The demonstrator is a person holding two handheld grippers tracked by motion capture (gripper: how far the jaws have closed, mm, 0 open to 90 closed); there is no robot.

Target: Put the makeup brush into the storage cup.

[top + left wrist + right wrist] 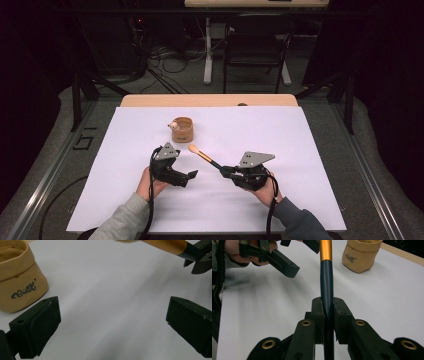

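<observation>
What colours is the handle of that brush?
The brush handle is dark navy near the right gripper, then gold farther up; the right gripper view shows it best.

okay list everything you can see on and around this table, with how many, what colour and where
Makeup brush: one, dark handle, gold band, pale tip; clamped by its handle, raised toward the pouch.
Fabric pouch: one, tan, lettered; far middle of the sheet, something small and pale at its rim.
Sheet: one, white, covering the table.
Table: one, wood edge at the far side.
Chair: one, dark, beyond the table.
Left claw: black, open, empty.
Right claw: black, shut on the brush.
Hands: two, grey sleeves.
</observation>
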